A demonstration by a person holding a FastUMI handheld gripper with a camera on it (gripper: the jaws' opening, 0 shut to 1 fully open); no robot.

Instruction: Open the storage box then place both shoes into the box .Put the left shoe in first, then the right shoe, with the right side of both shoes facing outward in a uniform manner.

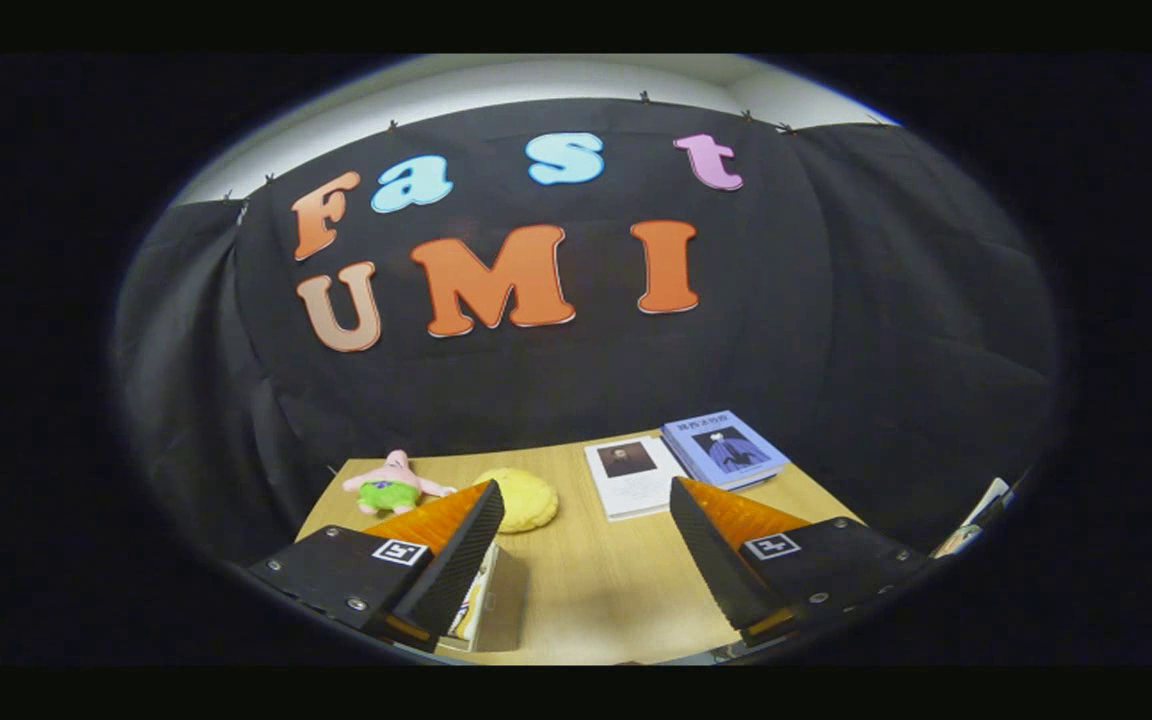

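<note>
1. Gripper view: gripper sits above the near part of a wooden surface; jaws spread wide, nothing between them but bare wood.
2. Just under the left finger, touching or nearly so, the corner of a boxy item with a grey-brown side and a printed face. Mostly hidden by the finger; cannot tell whether it is the storage box. Shoes cannot be located from this angle.
3. Beyond the right finger, off the surface's right side, something pale with a dark edge; too small and cut off to identify.
4. Just ahead of the left fingertip: a round yellow plush, flat on the surface.
5. Further left of it, near the far-left corner: a pink starfish plush toy in green shorts, lying down.
6. Ahead of the right fingertip: a white book with a small dark portrait on the cover, lying flat.
7. Beside it at the far-right corner: a blue book, its edge overlapping or touching the white one.
8. Behind the surface: black cloth wall, a strip of pale wall above it.
</note>
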